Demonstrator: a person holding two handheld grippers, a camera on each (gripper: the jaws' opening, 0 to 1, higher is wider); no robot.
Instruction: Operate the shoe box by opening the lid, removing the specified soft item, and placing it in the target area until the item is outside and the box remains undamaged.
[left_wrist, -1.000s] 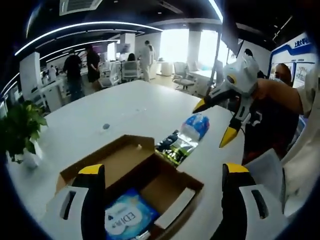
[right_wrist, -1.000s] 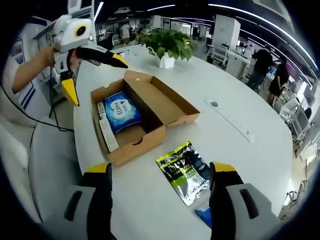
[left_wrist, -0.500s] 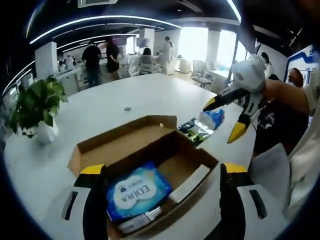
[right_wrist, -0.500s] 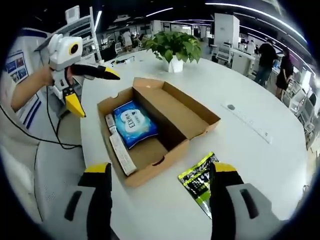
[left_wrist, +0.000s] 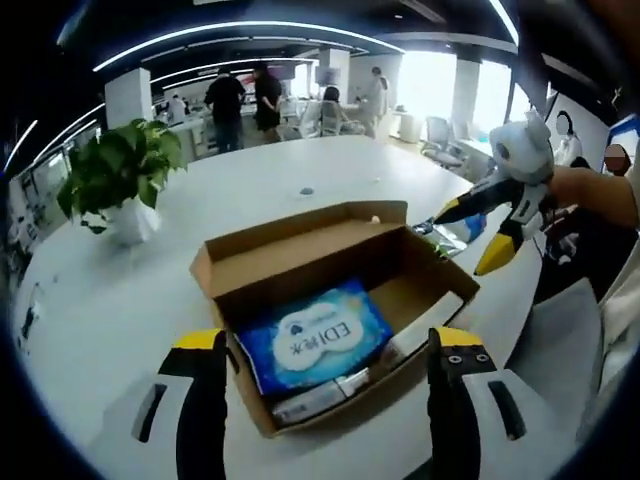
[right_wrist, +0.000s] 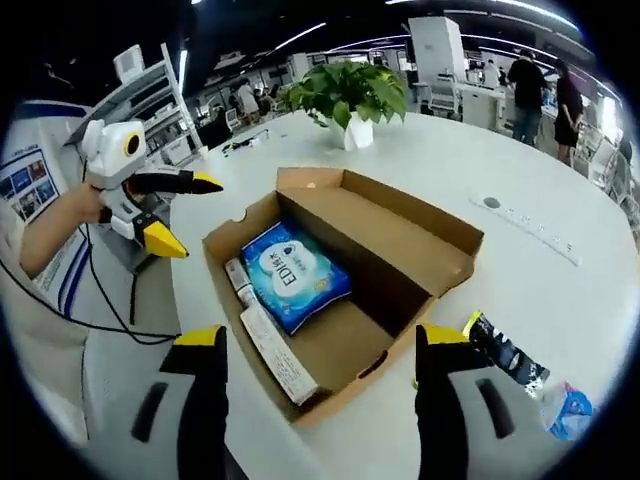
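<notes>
Lid's up on the shoe box (left_wrist: 330, 300), which sits in the middle of the left gripper view on the white desk (left_wrist: 160, 300), the flap laid back toward the upper part of the frame. Inside, toward the lower left of the box, lies the blue soft pack (left_wrist: 315, 340) with its white label, flat on the bottom. A long white packet (left_wrist: 430, 325) runs along the box's lower right wall, just beside the pack. The left claw (left_wrist: 325, 385) rises from the bottom edge, yellow tips spread wide either side of the box's near end, gripping nothing.

Over at the right of that frame comes the right claw (left_wrist: 478, 235), held in a hand, jaws apart and empty, hovering by the box's far right corner. A potted plant (left_wrist: 120, 180) stands on the desk at upper left.

In the right gripper view the shoe box (right_wrist: 345, 290) fills the centre, the blue soft pack (right_wrist: 295, 275) in its left half and the long white packet (right_wrist: 270, 345) along the lower left wall. The right claw (right_wrist: 315, 355) straddles the near corner, wide open, holding nothing. The left claw (right_wrist: 180, 215) shows at the left edge, open and empty. A green-and-black pouch (right_wrist: 500, 350) lies on the desk at lower right, a blue packet (right_wrist: 570, 410) just beyond it
</notes>
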